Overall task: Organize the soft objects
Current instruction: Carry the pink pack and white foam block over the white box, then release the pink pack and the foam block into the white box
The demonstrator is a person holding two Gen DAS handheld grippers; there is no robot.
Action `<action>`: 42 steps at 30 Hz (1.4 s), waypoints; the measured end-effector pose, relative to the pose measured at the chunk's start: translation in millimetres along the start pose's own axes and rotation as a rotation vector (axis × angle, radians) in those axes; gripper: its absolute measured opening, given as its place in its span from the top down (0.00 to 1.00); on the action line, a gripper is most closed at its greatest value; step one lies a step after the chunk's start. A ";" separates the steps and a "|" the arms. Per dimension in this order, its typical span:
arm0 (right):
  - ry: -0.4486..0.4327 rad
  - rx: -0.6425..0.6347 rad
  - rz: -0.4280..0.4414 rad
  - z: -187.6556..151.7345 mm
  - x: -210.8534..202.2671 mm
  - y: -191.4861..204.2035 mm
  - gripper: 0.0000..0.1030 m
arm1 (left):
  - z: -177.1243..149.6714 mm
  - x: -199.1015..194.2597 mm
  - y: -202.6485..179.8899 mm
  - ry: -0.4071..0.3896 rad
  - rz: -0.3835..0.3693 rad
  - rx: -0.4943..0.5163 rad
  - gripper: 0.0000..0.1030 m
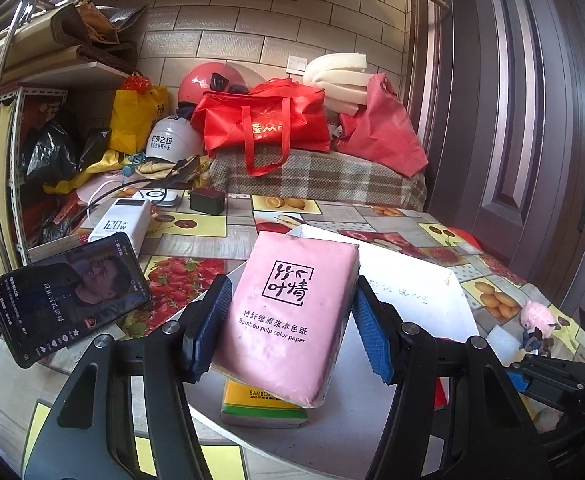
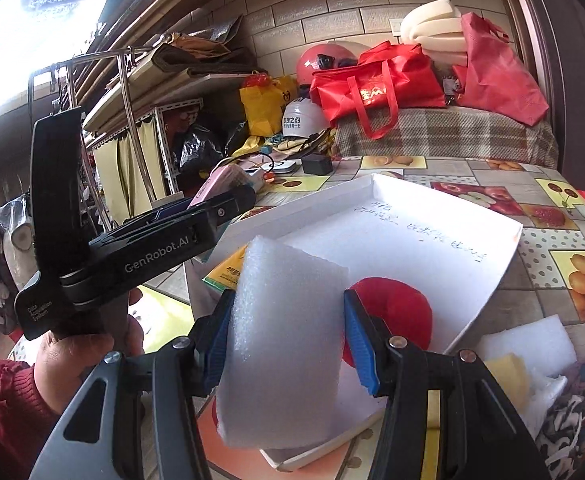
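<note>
My left gripper [image 1: 288,328] is shut on a pink tissue pack [image 1: 288,316] and holds it above a yellow-green tissue pack [image 1: 260,406] that lies in the white tray [image 1: 432,280]. My right gripper [image 2: 288,340] is shut on a white foam block [image 2: 284,344], held over the near part of the white tray [image 2: 412,232]. A red round soft object [image 2: 396,312] lies in the tray behind the foam. In the right wrist view the left gripper [image 2: 196,216] is at the left with the pink pack [image 2: 216,184].
A phone [image 1: 68,300] on a stand and a white power bank [image 1: 122,226] stand at the left. A pink plush toy [image 1: 536,316], foam pieces [image 2: 532,344] and fabric scraps [image 2: 572,408] lie at the tray's right. Red bags [image 1: 264,120] and helmets crowd the back.
</note>
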State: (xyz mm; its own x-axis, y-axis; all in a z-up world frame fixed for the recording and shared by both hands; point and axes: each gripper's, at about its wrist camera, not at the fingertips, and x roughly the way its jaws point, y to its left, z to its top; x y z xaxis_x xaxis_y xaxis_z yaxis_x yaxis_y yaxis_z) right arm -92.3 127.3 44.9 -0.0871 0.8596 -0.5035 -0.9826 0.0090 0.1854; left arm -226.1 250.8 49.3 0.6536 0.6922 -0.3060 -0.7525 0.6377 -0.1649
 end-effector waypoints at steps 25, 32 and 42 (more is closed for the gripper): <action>-0.068 0.135 -0.181 19.4 13.3 -29.3 0.49 | 5.2 17.7 -6.7 0.034 -0.013 0.002 0.40; -0.066 0.151 -0.203 18.2 13.3 -30.7 0.45 | 5.3 22.6 -24.0 0.019 0.027 0.089 0.34; -0.122 0.124 -0.237 16.9 3.3 -25.5 0.18 | 5.8 16.8 -3.7 -0.006 0.066 -0.007 0.00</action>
State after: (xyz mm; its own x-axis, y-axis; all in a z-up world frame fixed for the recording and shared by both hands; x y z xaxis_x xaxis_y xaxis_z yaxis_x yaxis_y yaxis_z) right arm -64.7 138.5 52.8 0.1699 0.8812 -0.4412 -0.9450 0.2726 0.1806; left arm -211.8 262.0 50.2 0.6032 0.7347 -0.3104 -0.7944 0.5883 -0.1511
